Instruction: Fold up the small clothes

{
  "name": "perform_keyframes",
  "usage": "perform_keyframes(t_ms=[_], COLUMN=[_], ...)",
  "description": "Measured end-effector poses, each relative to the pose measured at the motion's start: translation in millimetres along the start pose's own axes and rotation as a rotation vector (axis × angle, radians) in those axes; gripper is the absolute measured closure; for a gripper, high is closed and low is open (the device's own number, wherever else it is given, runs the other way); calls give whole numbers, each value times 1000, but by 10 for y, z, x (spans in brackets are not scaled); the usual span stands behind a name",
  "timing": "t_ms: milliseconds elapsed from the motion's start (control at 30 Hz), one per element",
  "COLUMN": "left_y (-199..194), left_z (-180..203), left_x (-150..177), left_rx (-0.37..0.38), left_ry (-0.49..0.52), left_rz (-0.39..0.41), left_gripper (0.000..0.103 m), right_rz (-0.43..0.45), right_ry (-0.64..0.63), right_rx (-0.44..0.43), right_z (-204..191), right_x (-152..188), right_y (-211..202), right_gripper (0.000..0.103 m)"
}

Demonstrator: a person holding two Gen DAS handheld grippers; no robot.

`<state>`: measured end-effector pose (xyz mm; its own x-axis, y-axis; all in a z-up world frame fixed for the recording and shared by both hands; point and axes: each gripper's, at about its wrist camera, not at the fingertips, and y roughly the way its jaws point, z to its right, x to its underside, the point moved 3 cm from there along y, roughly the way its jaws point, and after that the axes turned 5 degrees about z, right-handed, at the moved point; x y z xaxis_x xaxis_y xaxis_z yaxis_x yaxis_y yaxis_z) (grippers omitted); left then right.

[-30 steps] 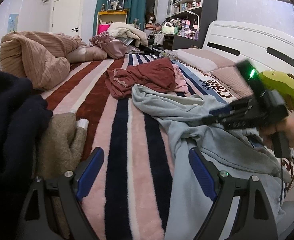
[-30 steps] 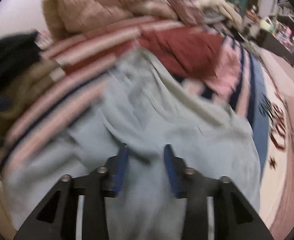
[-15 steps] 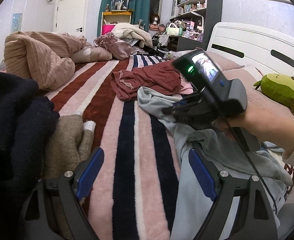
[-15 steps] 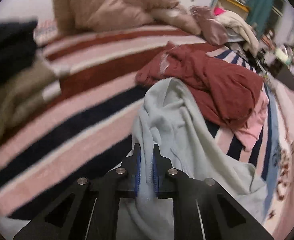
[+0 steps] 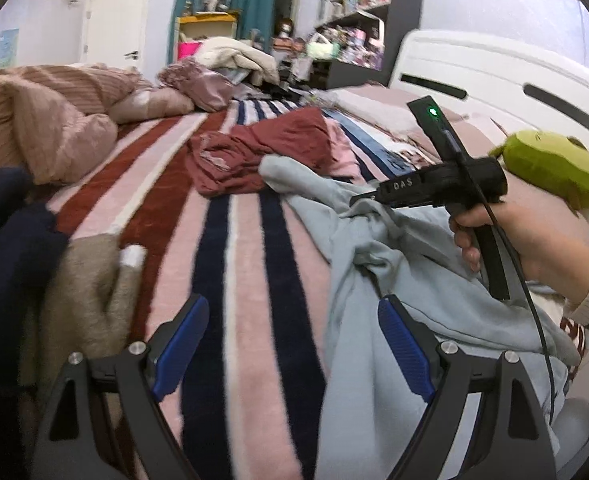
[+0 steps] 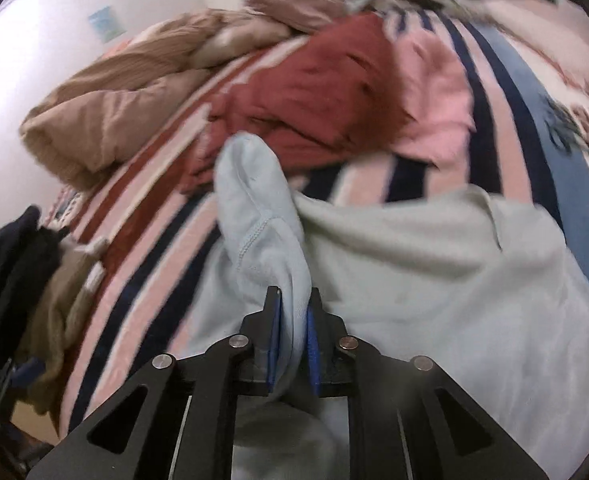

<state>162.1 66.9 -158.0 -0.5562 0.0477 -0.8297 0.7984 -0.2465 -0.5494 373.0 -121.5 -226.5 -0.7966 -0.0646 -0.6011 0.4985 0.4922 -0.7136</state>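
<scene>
A light blue garment (image 5: 394, 280) lies crumpled on the striped blanket (image 5: 230, 260), at the right in the left wrist view. My right gripper (image 6: 294, 294) pinches a raised fold of the light blue garment (image 6: 262, 216); its jaws are opening slightly, with the cloth still pressed between the blue pads. In the left wrist view a hand holds the right gripper (image 5: 358, 199) over the garment. My left gripper (image 5: 292, 308) stands open above the blanket, its right finger (image 5: 398, 336) beside the garment's edge, with nothing between its fingers.
A maroon garment (image 5: 262, 152) with a pink one (image 6: 438, 92) lies further up the bed. A tan duvet (image 5: 46, 120) is heaped at the left. Dark navy (image 5: 6, 260) and brown (image 5: 90, 292) clothes lie near left. A green plush toy (image 5: 550, 168) sits by the white headboard (image 5: 494, 72).
My right gripper closed on a fold of the light blue garment, rolled and drew it up into a ridge, swinging to the right in the left wrist view. The left gripper stayed open.
</scene>
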Motion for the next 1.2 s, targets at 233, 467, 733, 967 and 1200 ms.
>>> perform_keyframes(t_ms=[233, 467, 733, 967, 1200], left_y=[534, 955, 888, 821, 614], left_z=[225, 278, 121, -137, -98], left_x=[-100, -178, -206, -21, -137], left_rx=[68, 83, 18, -159, -85], left_ry=[75, 89, 42, 58, 31], left_rz=[-99, -177, -131, -170, -115], left_gripper=[20, 65, 97, 99, 48], right_rz=[35, -13, -109, -127, -81], right_ry=[-156, -246, -333, -374, -410], right_rx=[107, -33, 46, 3, 127], right_z=[-50, -276, -320, -480, -435], right_x=[-5, 195, 515, 556, 547], right_y=[-283, -646, -497, -544, -667], right_gripper=[92, 43, 51, 98, 101])
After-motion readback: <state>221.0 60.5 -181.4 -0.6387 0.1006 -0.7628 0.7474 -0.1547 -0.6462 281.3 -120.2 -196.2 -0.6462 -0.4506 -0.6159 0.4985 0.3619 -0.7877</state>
